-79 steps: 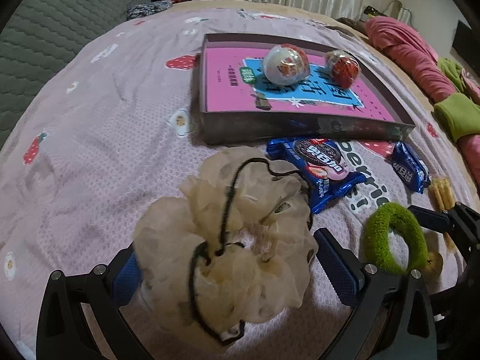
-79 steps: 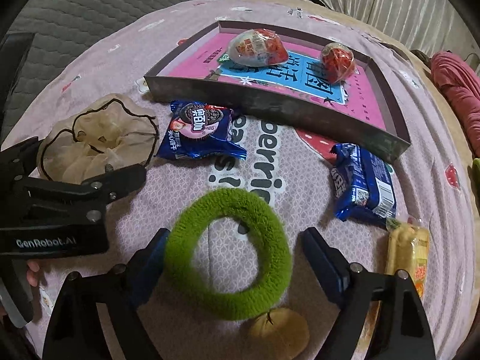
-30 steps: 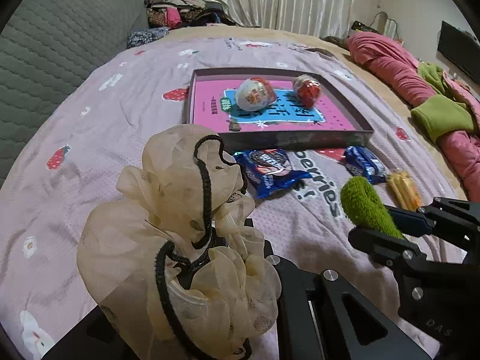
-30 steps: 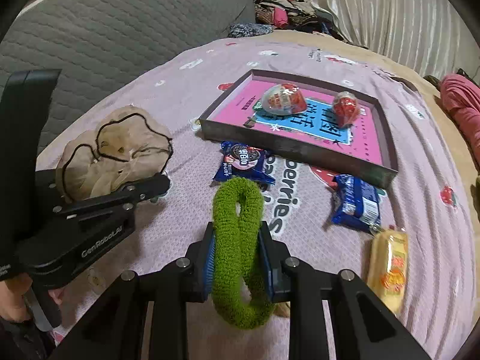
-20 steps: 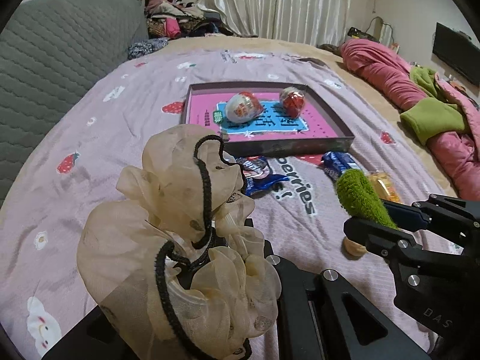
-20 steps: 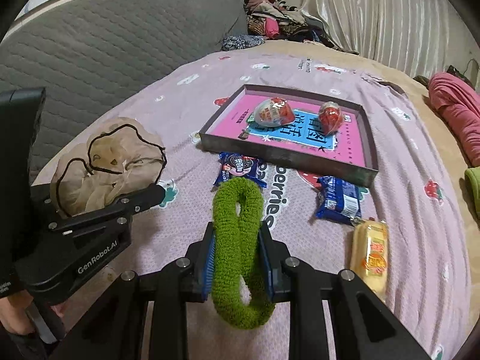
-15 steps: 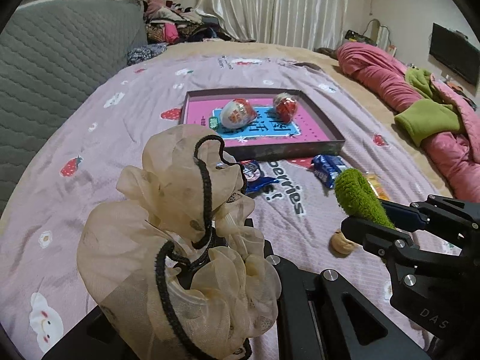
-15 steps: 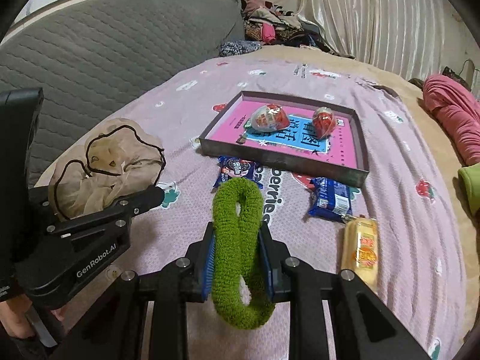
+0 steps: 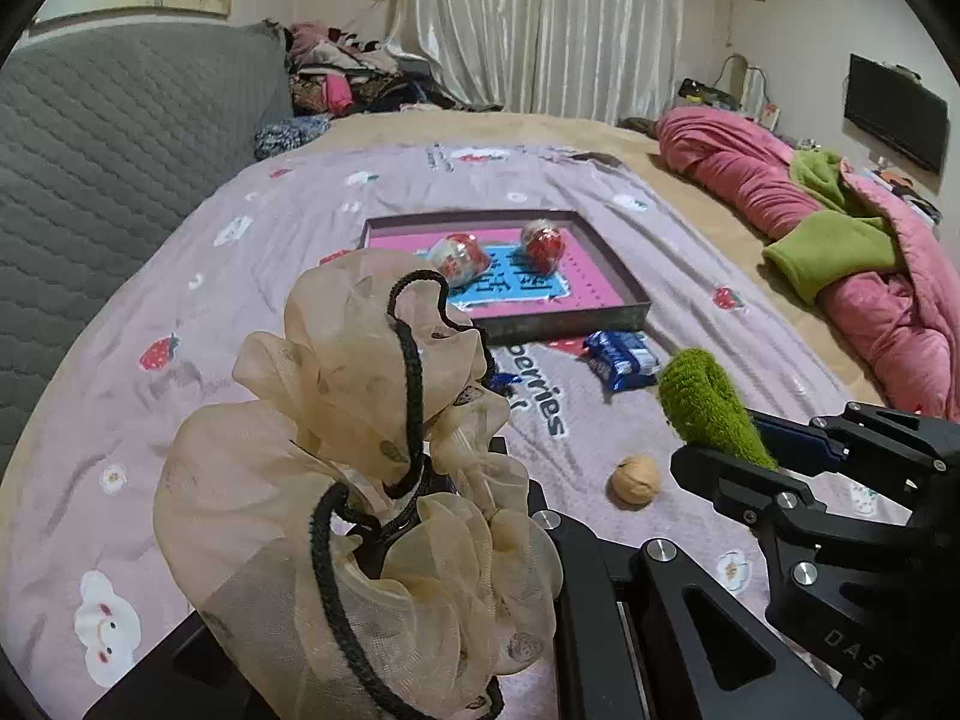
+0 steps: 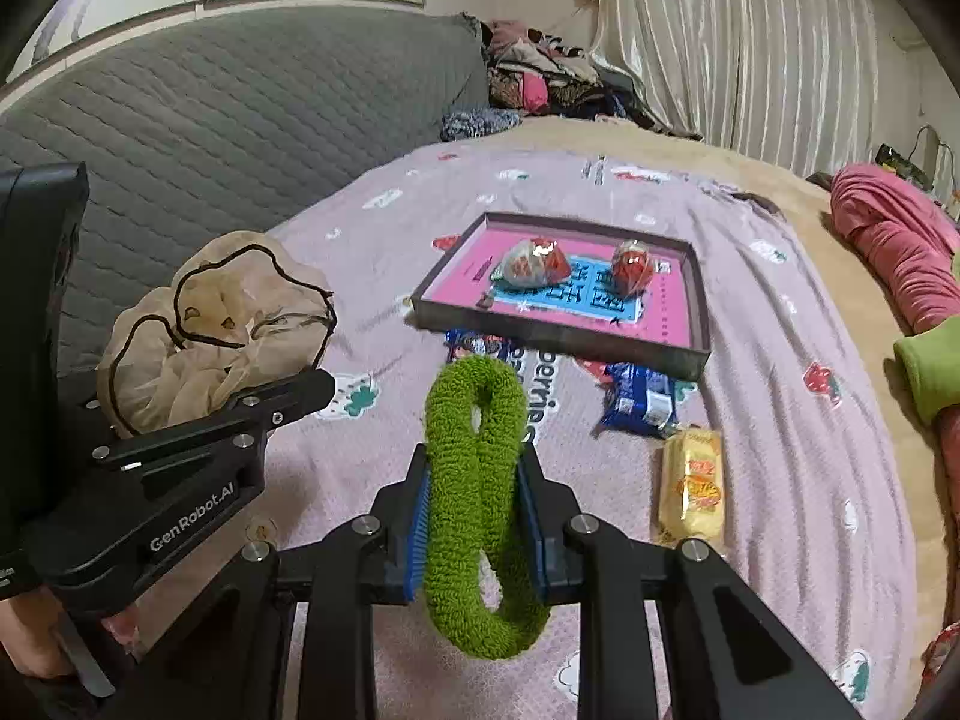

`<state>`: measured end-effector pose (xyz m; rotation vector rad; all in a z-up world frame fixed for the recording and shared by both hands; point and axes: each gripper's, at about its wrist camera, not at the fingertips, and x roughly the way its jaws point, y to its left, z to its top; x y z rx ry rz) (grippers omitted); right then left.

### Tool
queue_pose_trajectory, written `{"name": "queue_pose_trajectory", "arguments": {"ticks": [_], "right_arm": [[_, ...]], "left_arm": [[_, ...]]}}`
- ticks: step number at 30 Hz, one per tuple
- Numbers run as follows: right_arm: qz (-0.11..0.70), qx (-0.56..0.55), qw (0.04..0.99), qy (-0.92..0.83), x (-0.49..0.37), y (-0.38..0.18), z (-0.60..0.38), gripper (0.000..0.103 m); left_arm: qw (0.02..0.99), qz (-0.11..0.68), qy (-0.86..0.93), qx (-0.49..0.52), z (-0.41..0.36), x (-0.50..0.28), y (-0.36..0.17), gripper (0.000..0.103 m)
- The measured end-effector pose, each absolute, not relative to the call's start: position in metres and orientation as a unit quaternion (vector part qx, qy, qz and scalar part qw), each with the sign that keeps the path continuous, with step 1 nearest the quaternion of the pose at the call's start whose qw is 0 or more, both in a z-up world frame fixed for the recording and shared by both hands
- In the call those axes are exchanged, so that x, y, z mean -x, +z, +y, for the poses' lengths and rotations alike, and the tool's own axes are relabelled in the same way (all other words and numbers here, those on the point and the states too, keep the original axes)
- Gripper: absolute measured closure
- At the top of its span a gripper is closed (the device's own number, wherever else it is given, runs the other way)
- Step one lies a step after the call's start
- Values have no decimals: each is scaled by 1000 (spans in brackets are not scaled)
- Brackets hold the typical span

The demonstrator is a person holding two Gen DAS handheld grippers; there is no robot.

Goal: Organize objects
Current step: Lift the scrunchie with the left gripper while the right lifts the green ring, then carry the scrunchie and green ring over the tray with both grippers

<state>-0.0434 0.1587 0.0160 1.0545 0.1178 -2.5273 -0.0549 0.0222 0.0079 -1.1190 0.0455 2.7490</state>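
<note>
Cream organza scrunchie (image 9: 360, 480) pinched in the closed left gripper (image 9: 444, 516), green terry scrunchie (image 10: 477, 504) squeezed flat in the closed right gripper (image 10: 474, 510), both above the lilac bedspread (image 10: 780, 420). Beyond: shallow box (image 10: 699, 324) with two wrapped eggs.

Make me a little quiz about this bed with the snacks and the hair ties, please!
1. True or false: the right gripper is shut on the green scrunchie.
2. What does the left gripper hold? A) a blue snack packet B) the cream scrunchie C) a walnut
3. Fill in: the number of wrapped round treats lying in the tray is ____.

Key
1. True: the blue pads squeeze it flat into a figure eight.
2. B: the frilly cream scrunchie with black trim bunches up between its fingers.
3. Two: one white and red treat, one red treat.
</note>
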Motion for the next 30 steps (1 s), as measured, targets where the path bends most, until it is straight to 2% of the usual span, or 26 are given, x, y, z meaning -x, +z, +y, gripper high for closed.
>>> {"name": "queue_pose_trajectory", "arguments": {"ticks": [14, 30], "right_arm": [[24, -350, 200, -915, 37, 31, 178, 77], [18, -314, 186, -931, 86, 83, 197, 77]], "left_arm": [[98, 18, 928, 359, 30, 50, 28, 94], [103, 4, 937, 334, 29, 124, 77, 94]]}}
